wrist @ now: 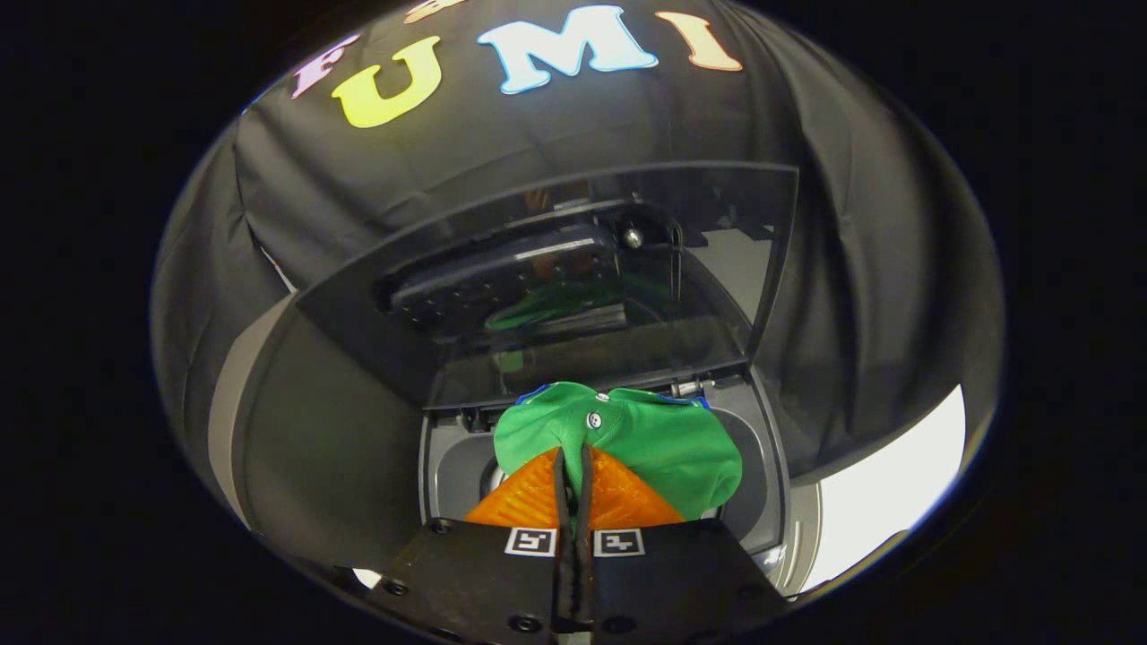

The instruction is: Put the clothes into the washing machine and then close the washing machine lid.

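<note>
A green garment (659, 439) with a white button and blue trim hangs bunched from my gripper (573, 459), whose two fingers are pressed together on a fold of it. The cloth is held over the open mouth of a small grey top-loading washing machine (762, 484), just ahead of and below the fingers. The machine's dark see-through lid (573, 278) stands raised behind the opening, hinged at the back, and mirrors the green cloth faintly.
Black cloth walls of the booth close in behind and on both sides of the machine. A pale surface (887, 502) shows to the right of the machine. A hinge pin (688, 388) sits at the lid's base.
</note>
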Motion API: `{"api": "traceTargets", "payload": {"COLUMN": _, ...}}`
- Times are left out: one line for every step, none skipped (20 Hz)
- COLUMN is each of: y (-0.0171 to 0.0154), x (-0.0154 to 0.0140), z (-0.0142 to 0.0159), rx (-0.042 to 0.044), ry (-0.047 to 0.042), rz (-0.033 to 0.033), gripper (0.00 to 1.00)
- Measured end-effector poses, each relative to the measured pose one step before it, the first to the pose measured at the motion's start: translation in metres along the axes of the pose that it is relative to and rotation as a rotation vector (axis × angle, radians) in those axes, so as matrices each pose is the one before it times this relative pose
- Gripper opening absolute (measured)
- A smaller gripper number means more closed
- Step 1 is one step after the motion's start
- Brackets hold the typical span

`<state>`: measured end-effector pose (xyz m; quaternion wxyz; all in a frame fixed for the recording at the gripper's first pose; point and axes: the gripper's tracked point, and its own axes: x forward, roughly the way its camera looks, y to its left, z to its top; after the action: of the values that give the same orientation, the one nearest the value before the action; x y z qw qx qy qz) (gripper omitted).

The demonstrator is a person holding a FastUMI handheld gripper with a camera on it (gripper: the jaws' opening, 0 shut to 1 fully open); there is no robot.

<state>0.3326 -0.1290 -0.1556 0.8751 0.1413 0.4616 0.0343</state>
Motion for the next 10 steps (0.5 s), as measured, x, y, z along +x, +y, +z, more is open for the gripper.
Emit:
{"api": "traceTargets", "payload": {"y": -0.00162, "x": 0.00458, "z": -0.00329, "rx": 0.00044, "ry": 0.00385, "rz": -0.00522, "gripper": 0.01}}
{"api": "traceTargets", "payload": {"y": -0.00114, "x": 0.00471, "z": -0.00288, "rx": 0.00047, "ry": 0.00879, "rz": -0.00279, "gripper": 0.01}}
{"api": "traceTargets", "payload": {"y": -0.00023, "x": 0.00424, "z": -0.00409, "rx": 0.00384, "ry": 0.00677, "rz": 0.00043, "gripper": 0.01}}
{"api": "traceTargets", "payload": {"y": -0.00064, "x": 0.00477, "z": -0.00321, "rx": 0.00121, "ry": 0.00581, "rz": -0.00305, "gripper": 0.01}}
{"api": "traceTargets", "payload": {"y": -0.00066, "x": 0.00566, "z": -0.00393, "rx": -0.00297, "ry": 0.0075, "rz": -0.00466, "gripper": 0.01}}
{"api": "traceTargets", "payload": {"y": -0.00018, "x": 0.0047, "z": -0.0029, "rx": -0.00114, "ry": 0.00717, "rz": -0.0023, "gripper": 0.01}}
{"api": "traceTargets", "payload": {"y": -0.00102, "x": 0.0059, "z": -0.00583, "rx": 0.00157, "ry": 0.00628, "rz": -0.0009, "gripper": 0.01}}
{"api": "traceTargets", "payload": {"y": -0.00023, "x": 0.00541, "z": -0.00317, "rx": 0.00385, "ry": 0.00201, "rz": -0.0042, "gripper": 0.01}}
{"api": "traceTargets", "payload": {"y": 0.00058, "x": 0.00494, "z": -0.00373, "rx": 0.00311, "ry": 0.00574, "rz": -0.00344, "gripper": 0.01}}
{"api": "traceTargets", "payload": {"y": 0.00042, "x": 0.00486, "z": -0.00168, "rx": 0.00261, "ry": 0.00498, "rz": -0.00087, "gripper": 0.01}}
